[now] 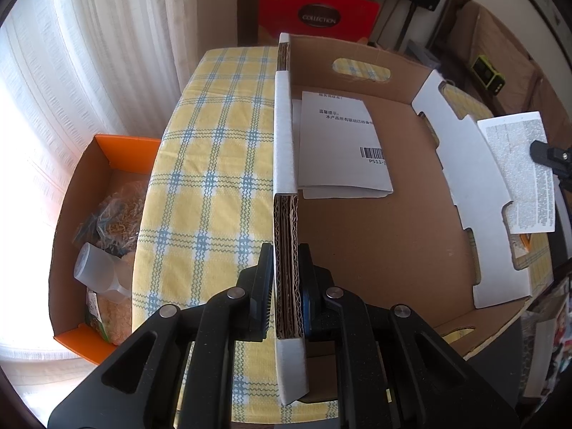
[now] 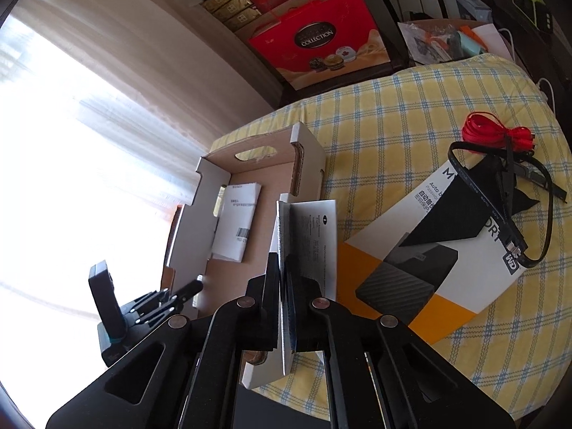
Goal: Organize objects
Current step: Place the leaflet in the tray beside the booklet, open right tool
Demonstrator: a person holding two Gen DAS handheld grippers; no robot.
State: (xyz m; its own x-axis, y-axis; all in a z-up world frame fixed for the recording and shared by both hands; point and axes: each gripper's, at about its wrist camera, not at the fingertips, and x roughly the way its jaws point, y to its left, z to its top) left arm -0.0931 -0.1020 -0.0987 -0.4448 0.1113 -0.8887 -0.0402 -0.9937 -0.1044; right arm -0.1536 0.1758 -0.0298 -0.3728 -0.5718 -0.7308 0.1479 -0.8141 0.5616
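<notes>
A shallow cardboard tray (image 1: 375,243) stands on a yellow checked tablecloth (image 1: 214,164). My left gripper (image 1: 286,282) is shut on the tray's left wall (image 1: 285,214). A folded white leaflet with a barcode (image 1: 339,146) lies inside the tray; it also shows in the right wrist view (image 2: 237,225). My right gripper (image 2: 284,286) is shut on a printed booklet (image 2: 311,246) and holds it above the tray's near right wall (image 2: 307,157). In the left wrist view the booklet (image 1: 518,171) shows beyond the tray's right wall.
A WD hard-drive box (image 2: 439,261) lies on the cloth right of the tray, with a black cable (image 2: 514,221) and a red cable bundle (image 2: 497,132) beyond it. An orange box (image 1: 93,243) with bags sits below the table's left edge. Red gift boxes (image 2: 321,39) stand behind.
</notes>
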